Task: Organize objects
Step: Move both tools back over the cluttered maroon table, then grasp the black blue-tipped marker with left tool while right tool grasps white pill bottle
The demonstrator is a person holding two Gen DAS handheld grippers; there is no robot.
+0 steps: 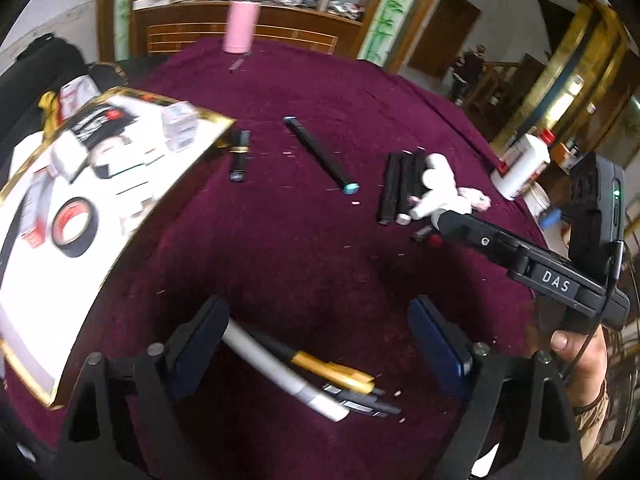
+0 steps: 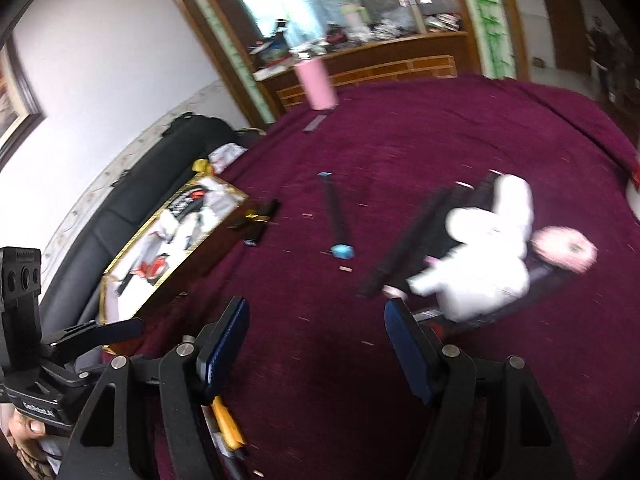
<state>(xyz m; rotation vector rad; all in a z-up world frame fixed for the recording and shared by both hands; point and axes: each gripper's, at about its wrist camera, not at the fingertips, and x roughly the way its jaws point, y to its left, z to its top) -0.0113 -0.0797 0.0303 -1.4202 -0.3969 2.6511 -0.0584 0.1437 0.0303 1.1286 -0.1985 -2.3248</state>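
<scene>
My left gripper [image 1: 320, 344] hangs open over a bundle of pens [image 1: 320, 380] on the maroon cloth: a white marker, a gold pen and black ones. They lie between the jaws, and the pads do not press them. My right gripper [image 2: 320, 340] is open too, with nothing between its fingers. A white plush toy [image 2: 488, 256] lies just beyond its right finger, on top of several black sticks [image 2: 400, 252]. In the left wrist view the right gripper [image 1: 434, 226] reaches the plush toy [image 1: 436, 188] from the right.
A gold-rimmed white tray [image 1: 132, 200] at the left holds a tape roll [image 1: 74, 226] and small boxes. A blue-tipped black pen [image 1: 320, 156] and a gold-banded black tube [image 1: 240, 156] lie mid-table. A pink bottle [image 1: 240, 26] stands at the far edge, a white bottle [image 1: 524, 164] at the right.
</scene>
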